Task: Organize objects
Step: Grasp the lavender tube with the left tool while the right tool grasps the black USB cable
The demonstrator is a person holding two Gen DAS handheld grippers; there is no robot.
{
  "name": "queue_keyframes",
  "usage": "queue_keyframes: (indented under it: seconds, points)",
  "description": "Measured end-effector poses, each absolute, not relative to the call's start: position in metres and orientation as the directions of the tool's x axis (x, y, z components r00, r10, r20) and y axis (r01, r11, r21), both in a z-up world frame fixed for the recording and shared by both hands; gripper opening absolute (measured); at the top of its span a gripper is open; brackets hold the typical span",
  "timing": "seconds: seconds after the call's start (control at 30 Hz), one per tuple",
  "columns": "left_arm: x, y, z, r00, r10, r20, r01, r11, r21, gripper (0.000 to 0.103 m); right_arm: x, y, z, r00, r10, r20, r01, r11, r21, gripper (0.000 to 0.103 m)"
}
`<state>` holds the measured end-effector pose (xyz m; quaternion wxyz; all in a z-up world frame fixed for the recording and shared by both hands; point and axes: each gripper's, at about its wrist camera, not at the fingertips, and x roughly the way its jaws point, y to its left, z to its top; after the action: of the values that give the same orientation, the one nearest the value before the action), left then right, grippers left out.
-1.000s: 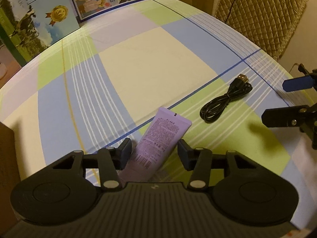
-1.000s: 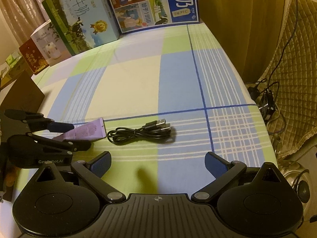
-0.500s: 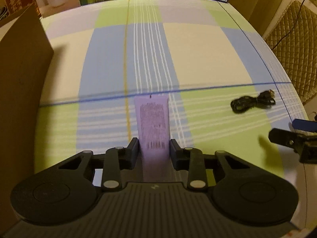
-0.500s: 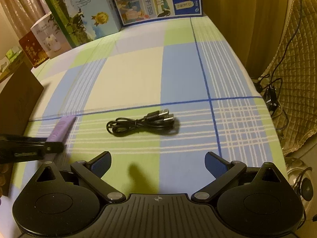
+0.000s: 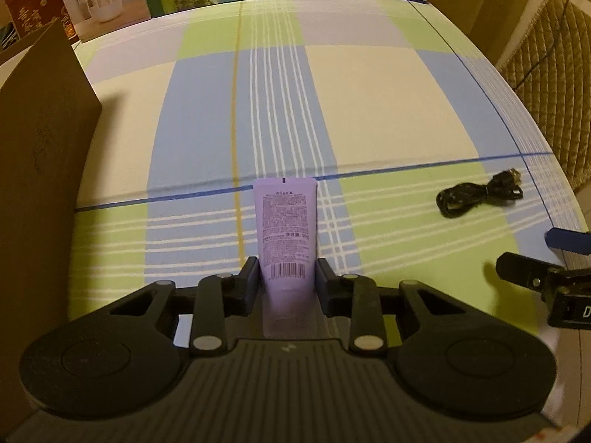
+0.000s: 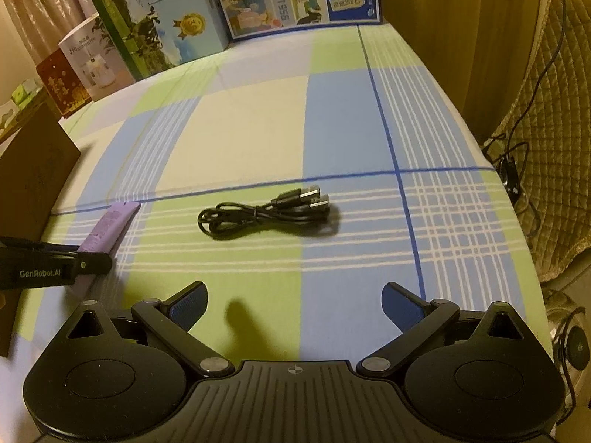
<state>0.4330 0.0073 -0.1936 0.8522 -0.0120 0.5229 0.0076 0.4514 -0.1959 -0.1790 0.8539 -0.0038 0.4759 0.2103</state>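
Note:
A lilac tube (image 5: 286, 229) lies on the checked tablecloth, its sealed end pointing away from me. My left gripper (image 5: 287, 277) is shut on the tube near its barcode, both pads pressing its sides. From the right wrist view the same tube (image 6: 110, 227) shows at the left, held by the left gripper (image 6: 88, 262). A coiled black USB cable (image 6: 264, 214) rests in the middle of the cloth, ahead of my right gripper (image 6: 293, 301), which stands open and holds nothing. The cable (image 5: 480, 197) lies to the right of the tube.
A brown cardboard box wall (image 5: 40, 184) stands at the left edge. Printed cartons (image 6: 177, 18) line the far end of the table. A quilted chair (image 6: 554, 110) with dangling wires sits past the right table edge.
My left gripper closed onto the lilac tube and rolled, so the tube now points straight away. The right gripper stayed put and open.

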Motion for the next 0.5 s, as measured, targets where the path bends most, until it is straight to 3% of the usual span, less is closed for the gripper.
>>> queue_keyframes:
  seconds: [0.27, 0.5]
  points:
    - [0.435, 0.007, -0.194, 0.45, 0.005, -0.893, -0.028, 1.0, -0.008, 0.028, 0.469, -0.171, -0.173, 0.541, 0.353, -0.763, -0.38, 0.912, 0.153, 0.101]
    - [0.436, 0.007, -0.194, 0.449, 0.003, -0.894, -0.028, 1.0, -0.011, 0.028, 0.484, -0.156, -0.183, 0.527, 0.326, -0.785, -0.36, 0.922, 0.142, 0.101]
